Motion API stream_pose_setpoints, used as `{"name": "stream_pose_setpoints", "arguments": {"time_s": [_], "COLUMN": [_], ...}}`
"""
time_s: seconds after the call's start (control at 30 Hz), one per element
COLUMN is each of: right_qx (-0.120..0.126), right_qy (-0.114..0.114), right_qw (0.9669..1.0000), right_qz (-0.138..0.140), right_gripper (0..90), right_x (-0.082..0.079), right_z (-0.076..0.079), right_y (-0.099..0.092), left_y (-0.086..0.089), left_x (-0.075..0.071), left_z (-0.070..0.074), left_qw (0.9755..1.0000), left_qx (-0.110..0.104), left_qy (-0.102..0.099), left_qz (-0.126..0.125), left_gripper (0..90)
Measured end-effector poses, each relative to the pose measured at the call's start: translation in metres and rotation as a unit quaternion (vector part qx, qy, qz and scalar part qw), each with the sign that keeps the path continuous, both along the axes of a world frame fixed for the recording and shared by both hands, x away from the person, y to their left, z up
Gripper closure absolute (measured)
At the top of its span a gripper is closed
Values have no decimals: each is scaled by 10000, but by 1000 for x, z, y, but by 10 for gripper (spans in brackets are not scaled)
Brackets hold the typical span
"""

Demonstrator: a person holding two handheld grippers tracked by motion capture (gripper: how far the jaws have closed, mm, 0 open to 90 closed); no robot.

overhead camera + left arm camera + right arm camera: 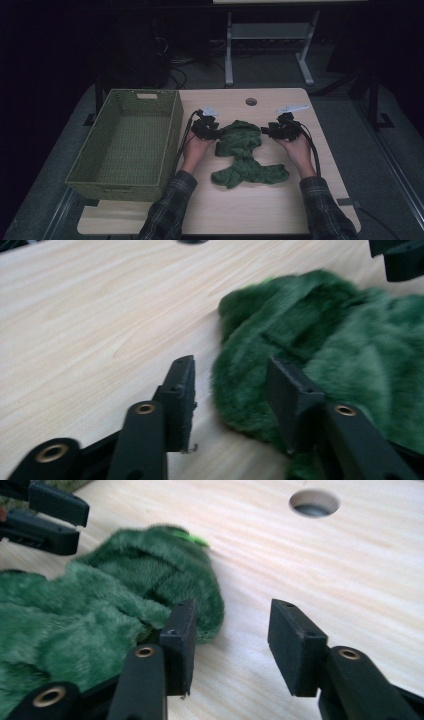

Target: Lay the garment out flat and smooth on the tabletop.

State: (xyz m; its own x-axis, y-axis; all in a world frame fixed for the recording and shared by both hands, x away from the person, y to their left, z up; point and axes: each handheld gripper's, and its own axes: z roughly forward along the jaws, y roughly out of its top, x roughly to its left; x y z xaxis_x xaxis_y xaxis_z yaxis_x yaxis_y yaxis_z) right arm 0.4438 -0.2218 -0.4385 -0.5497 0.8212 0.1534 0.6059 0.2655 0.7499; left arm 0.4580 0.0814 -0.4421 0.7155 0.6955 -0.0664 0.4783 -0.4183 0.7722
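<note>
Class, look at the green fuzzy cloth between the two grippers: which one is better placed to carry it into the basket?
Probably left: the left gripper sits beside the green basket, open at the cloth.

No legible text, labels, brands, numbers or signs in any view.
</note>
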Motion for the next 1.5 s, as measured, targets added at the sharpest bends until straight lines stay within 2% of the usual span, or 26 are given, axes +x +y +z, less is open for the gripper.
{"name": "stream_pose_setpoints", "arguments": {"time_s": [0.2, 0.23, 0.37, 0.43, 0.6, 0.67, 0.73, 0.93, 0.97, 1.03, 1.07, 1.13, 1.2, 1.4, 1.5], "right_qx": [7, -45, -143, -192, -138, -165, -170, -102, -92, -48, -59, -79, -98, -139, -113], "right_qy": [-14, 32, 62, -33, -13, 34, -36, -6, -76, -70, -92, -22, -64, 4, -52], "right_qw": [10000, 10000, 9999, 9998, 9999, 9998, 9998, 9998, 9997, 9997, 9996, 9993, 9991, 9982, 9975], "right_qz": [-32, -25, 26, 34, 54, 94, 81, 189, 206, 250, 272, 357, 418, 584, 698], "right_gripper": [515, 510, 498, 498, 472, 457, 459, 451, 454, 456, 456, 455, 463, 465, 470], "right_x": [-7, -12, -20, -25, -37, -41, -46, -60, -64, -68, -69, -74, -78, -90, -95], "right_z": [13, 17, 22, 25, 28, 29, 30, 30, 30, 29, 29, 28, 27, 24, 26], "right_y": [-5, -6, -7, -8, -10, -10, -10, -8, -8, -6, -6, -3, -1, 10, 16], "left_y": [1, 1, 2, 3, 4, 5, 6, 14, 15, 17, 18, 21, 22, 31, 36], "left_x": [-10, -17, -28, -34, -50, -59, -68, -95, -98, -106, -111, -121, -132, -164, -172], "left_z": [14, 18, 22, 25, 28, 27, 26, 20, 19, 18, 18, 17, 14, 3, -4], "left_qw": [9998, 9995, 9992, 9991, 9986, 9983, 9982, 9981, 9981, 9980, 9978, 9976, 9975, 9961, 9956], "left_qx": [27, 9, 14, 8, 112, 193, 238, 155, 126, 96, 151, 146, 136, 267, 307], "left_qy": [65, 111, 171, 184, 151, 156, 122, 83, 83, 72, 58, 22, -17, -120, -49], "left_qz": [-205, -283, -370, -381, -490, -536, -545, -594, -602, -623, -648, -671, -696, -828, -886], "left_gripper": [436, 426, 396, 378, 312, 272, 232, 147, 141, 140, 136, 135, 134, 134, 134]}}
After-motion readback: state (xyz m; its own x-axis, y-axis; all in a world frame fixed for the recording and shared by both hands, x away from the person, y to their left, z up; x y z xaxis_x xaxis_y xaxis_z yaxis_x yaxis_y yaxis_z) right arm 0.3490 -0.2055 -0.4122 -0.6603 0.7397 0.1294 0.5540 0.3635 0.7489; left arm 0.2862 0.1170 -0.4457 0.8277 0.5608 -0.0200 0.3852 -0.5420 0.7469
